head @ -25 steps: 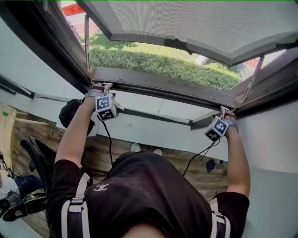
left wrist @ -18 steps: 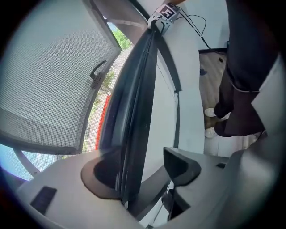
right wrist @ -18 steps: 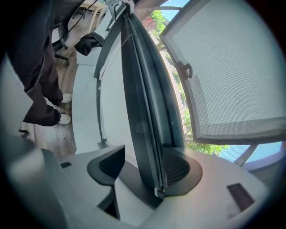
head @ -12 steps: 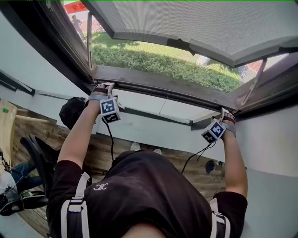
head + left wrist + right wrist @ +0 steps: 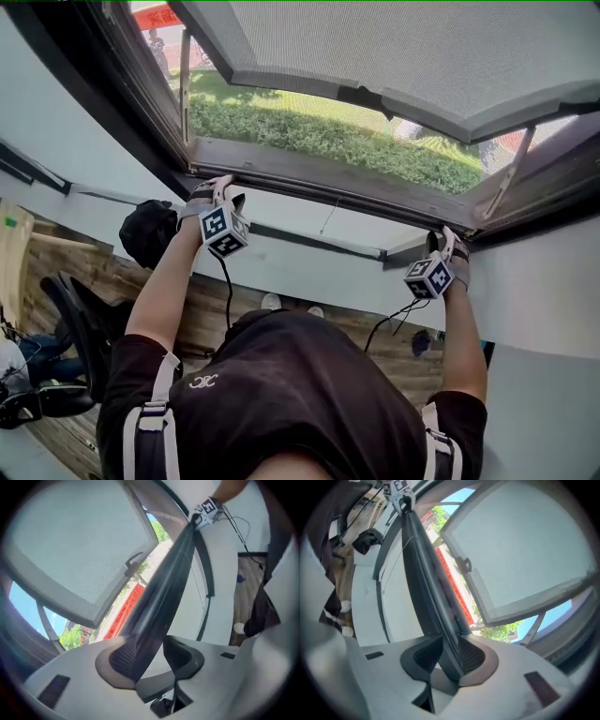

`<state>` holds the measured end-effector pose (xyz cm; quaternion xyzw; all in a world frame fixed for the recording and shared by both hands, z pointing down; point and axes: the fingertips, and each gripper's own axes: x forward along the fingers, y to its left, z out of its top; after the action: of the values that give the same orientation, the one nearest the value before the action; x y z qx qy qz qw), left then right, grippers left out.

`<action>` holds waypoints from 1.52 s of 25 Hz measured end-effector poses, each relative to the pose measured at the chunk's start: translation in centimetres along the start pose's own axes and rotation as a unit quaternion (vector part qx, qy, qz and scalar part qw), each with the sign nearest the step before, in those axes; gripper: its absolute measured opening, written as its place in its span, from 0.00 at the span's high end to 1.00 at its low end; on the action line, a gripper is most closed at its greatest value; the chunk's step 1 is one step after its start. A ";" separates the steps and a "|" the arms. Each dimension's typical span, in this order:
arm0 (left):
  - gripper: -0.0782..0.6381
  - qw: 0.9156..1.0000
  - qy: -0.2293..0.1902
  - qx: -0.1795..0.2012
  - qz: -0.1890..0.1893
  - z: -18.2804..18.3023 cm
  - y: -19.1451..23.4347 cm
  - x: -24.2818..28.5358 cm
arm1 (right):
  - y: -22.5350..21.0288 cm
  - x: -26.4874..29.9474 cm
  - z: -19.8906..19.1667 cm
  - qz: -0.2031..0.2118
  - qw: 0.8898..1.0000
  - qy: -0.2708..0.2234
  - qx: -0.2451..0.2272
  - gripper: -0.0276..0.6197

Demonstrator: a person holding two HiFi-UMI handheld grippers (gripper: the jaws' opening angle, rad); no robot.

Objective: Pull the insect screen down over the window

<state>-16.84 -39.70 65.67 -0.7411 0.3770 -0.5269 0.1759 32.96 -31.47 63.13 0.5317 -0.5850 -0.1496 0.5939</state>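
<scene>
Right gripper (image 5: 447,657), jaws just closed, around screen bar (image 5: 429,588)

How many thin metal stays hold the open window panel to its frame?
2. The left stay stands at the opening's left side; the right stay slants at its right side. Others could be hidden behind the window panel.
</scene>
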 end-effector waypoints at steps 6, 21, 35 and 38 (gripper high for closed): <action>0.87 0.983 -0.090 -0.157 0.011 3.7 1.4 -3.3 | -2.5 -3.6 3.9 0.011 0.977 -0.068 0.200 0.95; 0.87 0.886 -0.263 -0.379 0.055 15.5 8.2 -13.4 | -10.4 -14.8 19.6 0.013 0.830 -0.325 0.453 0.95; 0.87 0.881 -0.305 -0.353 0.076 21.0 9.1 -16.9 | -12.3 -17.5 23.3 0.015 0.793 -0.374 0.481 0.95; 0.87 0.882 -0.309 -0.348 0.074 21.6 9.2 -17.0 | -12.2 -17.6 23.4 0.014 0.796 -0.374 0.476 0.95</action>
<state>-3.26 -36.04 40.34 -0.8499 0.5162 -0.0916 0.0528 13.62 -32.85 38.00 0.6418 -0.7662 -0.0312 0.0023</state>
